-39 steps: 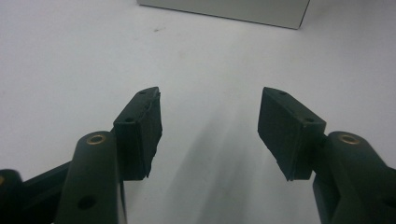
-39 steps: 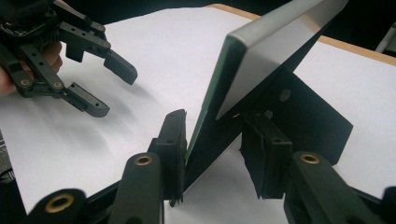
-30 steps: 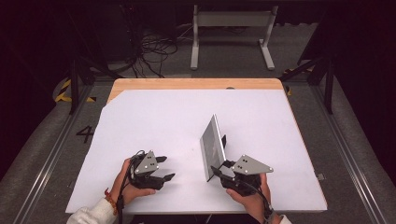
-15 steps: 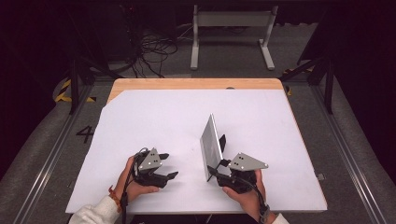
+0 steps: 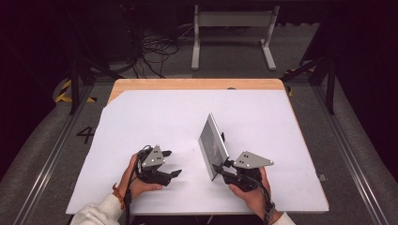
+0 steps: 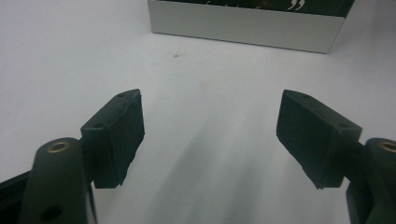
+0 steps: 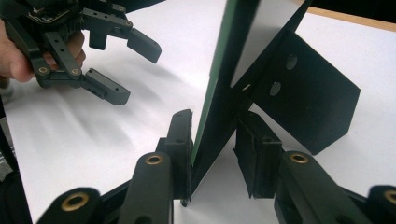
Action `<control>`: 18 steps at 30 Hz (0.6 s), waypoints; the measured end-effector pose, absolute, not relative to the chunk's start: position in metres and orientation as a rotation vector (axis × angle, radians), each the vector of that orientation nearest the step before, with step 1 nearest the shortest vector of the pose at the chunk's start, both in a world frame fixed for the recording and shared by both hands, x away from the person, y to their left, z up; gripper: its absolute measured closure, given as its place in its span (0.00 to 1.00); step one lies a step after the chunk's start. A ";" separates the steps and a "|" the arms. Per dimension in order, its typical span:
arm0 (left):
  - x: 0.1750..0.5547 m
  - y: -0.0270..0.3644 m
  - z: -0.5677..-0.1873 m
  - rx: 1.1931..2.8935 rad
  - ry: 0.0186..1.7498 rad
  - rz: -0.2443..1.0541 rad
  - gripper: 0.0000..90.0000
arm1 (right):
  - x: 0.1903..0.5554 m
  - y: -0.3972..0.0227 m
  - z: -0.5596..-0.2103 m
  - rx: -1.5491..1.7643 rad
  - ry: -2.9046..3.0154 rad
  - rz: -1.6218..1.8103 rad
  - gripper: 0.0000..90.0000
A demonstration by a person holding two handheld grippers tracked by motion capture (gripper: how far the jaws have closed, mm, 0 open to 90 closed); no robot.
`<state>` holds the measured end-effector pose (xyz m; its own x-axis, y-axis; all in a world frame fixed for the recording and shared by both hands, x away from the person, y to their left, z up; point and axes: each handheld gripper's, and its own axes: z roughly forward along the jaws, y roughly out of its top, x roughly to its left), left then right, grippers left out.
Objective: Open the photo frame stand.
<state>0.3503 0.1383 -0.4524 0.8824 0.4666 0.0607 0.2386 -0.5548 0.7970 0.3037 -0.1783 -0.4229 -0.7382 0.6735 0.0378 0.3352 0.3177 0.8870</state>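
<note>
Your right gripper (image 5: 220, 169) had its fingers just closing around the upright photo frame (image 5: 213, 146), low at its edge at five o'clock on the table (image 5: 155, 112), probably steadying it. Your left gripper (image 5: 174, 174) waited, fingers spread, just opening, nothing between.

**Panel upright at centre right, grippers low in frame**

In the high view, a thin flat grey panel (image 5: 213, 145) stands on edge on the white table sheet (image 5: 164, 117), right of centre. The right gripper (image 5: 220, 168) sits at the panel's lower corner, lower right of frame. The left gripper (image 5: 173, 174) lies lower left of centre, apart from the panel. A bare wooden table edge (image 5: 197, 84) runs behind the sheet.
</note>
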 end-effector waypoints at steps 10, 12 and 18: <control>0.350 0.137 -0.454 2.186 0.507 0.321 0.26 | 0.309 -0.170 -0.435 0.973 2.258 1.313 0.60; 0.351 0.138 -0.454 2.181 0.515 0.309 0.26 | 0.311 -0.166 -0.437 1.004 2.262 1.310 0.63; 0.353 0.141 -0.454 2.172 0.532 0.314 0.24 | 0.315 -0.160 -0.442 1.014 2.266 1.318 0.70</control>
